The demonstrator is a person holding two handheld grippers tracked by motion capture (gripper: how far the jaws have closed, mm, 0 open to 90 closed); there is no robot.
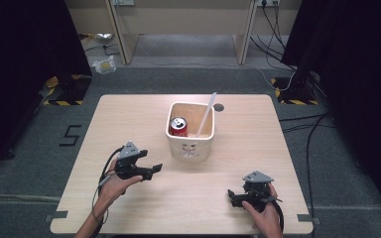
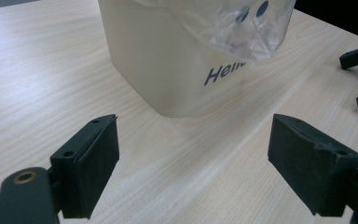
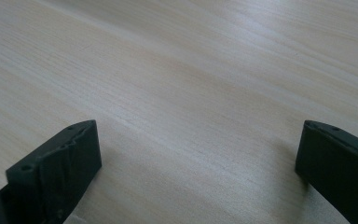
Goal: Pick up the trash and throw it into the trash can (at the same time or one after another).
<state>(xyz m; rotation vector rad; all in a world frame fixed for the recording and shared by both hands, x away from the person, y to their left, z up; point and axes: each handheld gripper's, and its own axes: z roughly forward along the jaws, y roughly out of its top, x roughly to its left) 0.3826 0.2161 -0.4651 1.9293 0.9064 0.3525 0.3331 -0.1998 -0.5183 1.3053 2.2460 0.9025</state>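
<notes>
Two black jaws of the left gripper (image 2: pixel 193 168) stand wide apart with nothing between them, low over a pale wooden table (image 2: pixel 37 74). Straight ahead of them, just beyond the tips, sits a cream square tub (image 2: pixel 168 65), apart from both jaws. Blue writing on its near wall begins "Hell" before crinkled clear plastic (image 2: pixel 242 28) draping over the rim covers the rest. Seen from the high view, the tub (image 1: pixel 190 144) holds a red drinks can (image 1: pixel 178 127), its logo too small to read, and a white straw (image 1: pixel 206 115) leaning out over the far rim. The tub looks like stiff, smooth, light plastic that could slide; the rim or a wall seems the surest hold. The can probably dents easily. Off to the right of the left gripper, the right gripper (image 1: pixel 238 197) is also spread open and empty.
</notes>
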